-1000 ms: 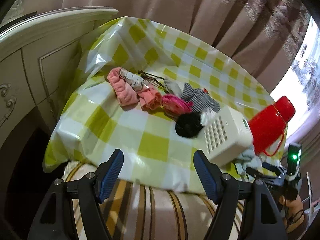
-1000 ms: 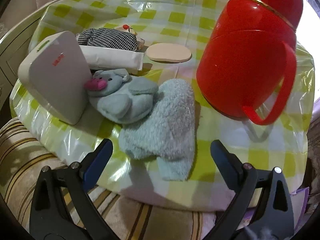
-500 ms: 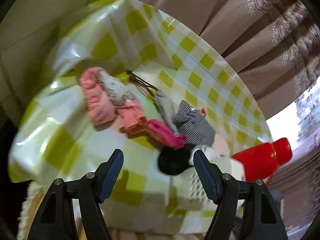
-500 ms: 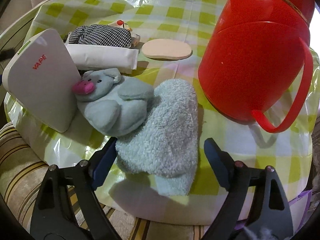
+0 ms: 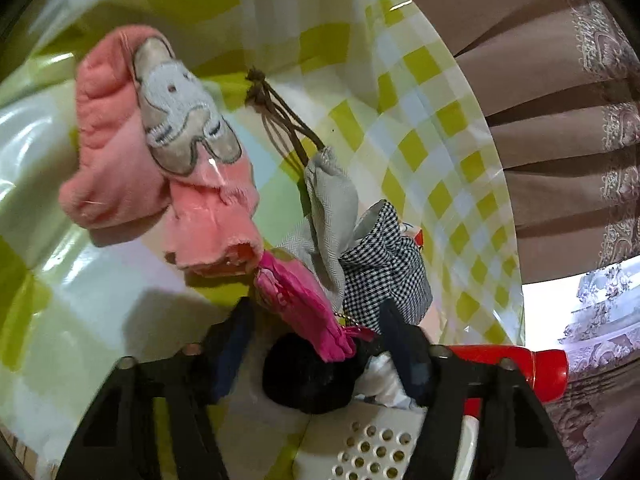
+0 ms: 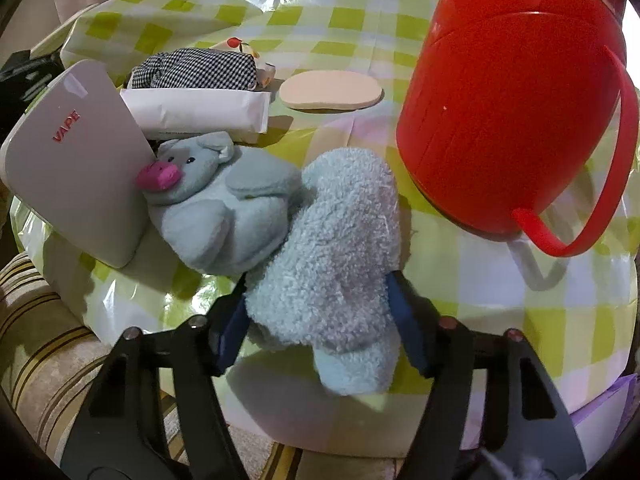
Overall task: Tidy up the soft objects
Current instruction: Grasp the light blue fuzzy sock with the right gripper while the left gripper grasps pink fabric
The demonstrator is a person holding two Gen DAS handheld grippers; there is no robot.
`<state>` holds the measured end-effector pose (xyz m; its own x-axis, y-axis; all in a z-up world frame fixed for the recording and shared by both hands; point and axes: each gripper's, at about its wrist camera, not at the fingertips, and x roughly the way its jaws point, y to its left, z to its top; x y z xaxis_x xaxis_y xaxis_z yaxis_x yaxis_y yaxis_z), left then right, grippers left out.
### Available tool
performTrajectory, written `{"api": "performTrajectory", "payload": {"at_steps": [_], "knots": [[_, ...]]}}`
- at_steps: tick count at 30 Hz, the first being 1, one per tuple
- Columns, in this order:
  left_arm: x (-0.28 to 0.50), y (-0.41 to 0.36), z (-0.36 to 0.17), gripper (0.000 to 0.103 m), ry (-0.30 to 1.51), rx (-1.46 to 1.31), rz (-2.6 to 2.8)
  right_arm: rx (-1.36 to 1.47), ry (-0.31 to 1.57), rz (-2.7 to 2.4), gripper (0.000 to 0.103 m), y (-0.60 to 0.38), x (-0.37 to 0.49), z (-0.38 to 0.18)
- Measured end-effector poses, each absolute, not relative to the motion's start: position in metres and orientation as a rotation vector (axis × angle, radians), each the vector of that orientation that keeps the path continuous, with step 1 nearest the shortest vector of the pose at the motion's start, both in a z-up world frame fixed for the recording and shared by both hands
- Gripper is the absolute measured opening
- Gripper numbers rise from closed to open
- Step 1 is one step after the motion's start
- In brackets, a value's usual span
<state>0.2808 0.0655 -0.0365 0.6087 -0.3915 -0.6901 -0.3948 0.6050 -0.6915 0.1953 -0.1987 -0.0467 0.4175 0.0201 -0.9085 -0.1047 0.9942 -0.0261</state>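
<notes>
A round table [image 6: 560, 320] with a yellow-green checked plastic cloth stands before brown curtains [image 5: 540, 120], and soft things lie in two groups on it. The right gripper [image 6: 316, 312] has its two blue-padded jaws on both sides of a fluffy pale blue sock [image 6: 332, 256] near the front edge of the table; the pads seem to touch the sock, but if they really squeeze it I cannot tell. Touching this sock lies a blue-grey plush pig [image 6: 216, 208], which leans on a white box [image 6: 76, 176], and a red thermos jug [image 6: 504, 112] stands just beside the sock on the other side. The left gripper [image 5: 316, 344] is spread open around a magenta pouch [image 5: 304, 312] and a black soft ball [image 5: 308, 380], not yet pinching. Further out are a grey drawstring bag [image 5: 328, 208], a checked cloth [image 5: 384, 272] and pink socks with an elephant patch [image 5: 160, 168]. I judge the step is grasping: next each gripper should close fully and lift, the right one without dragging the pig.
</notes>
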Motion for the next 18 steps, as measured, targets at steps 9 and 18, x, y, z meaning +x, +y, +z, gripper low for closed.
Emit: {"api": "performTrajectory", "payload": {"at_steps": [9, 18], "knots": [[0.277, 0.069, -0.037, 0.022, 0.91, -0.952, -0.052, -0.067, 1.109, 0.059, 0.035, -0.202, 0.192, -0.04], [0.264, 0.066, -0.008, 0.02, 0.79, -0.902, -0.101, -0.052, 1.07, 0.028, 0.031, -0.208, 0.177, -0.023]]}}
